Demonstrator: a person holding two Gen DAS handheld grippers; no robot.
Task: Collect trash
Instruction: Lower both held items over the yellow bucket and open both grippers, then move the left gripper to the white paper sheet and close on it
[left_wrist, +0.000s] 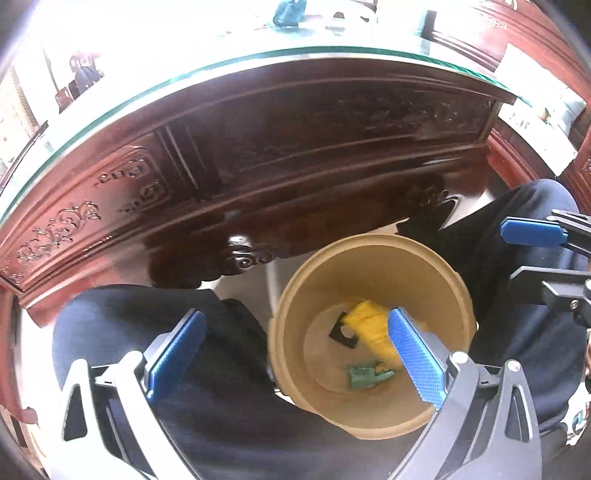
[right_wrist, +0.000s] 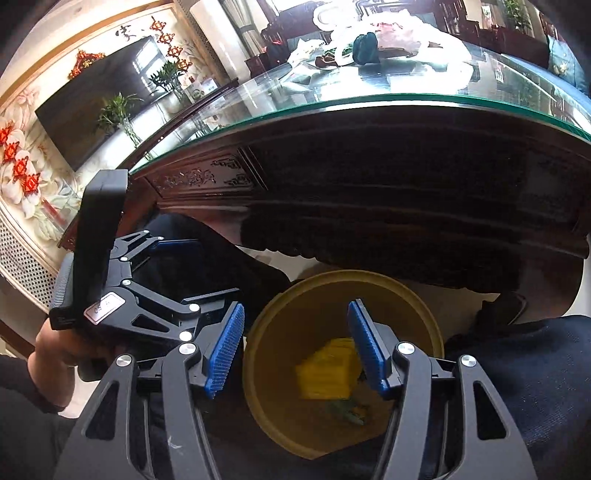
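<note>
Left wrist: yellow wrapper (left_wrist: 371, 326) in bin (left_wrist: 369, 258), below open fingers (left_wrist: 415, 356)

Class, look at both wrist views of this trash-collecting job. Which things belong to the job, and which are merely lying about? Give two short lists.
Part of the job:
- tan bin
- yellow wrapper inside it
- green scrap inside it
- black scrap inside it
- left gripper, open
- right gripper, open

Just lying about:
- glass-topped table
- television
- potted plants

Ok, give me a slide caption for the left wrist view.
Left gripper open above a tan bin holding a yellow wrapper and green scrap, beside a carved wooden table.
</note>
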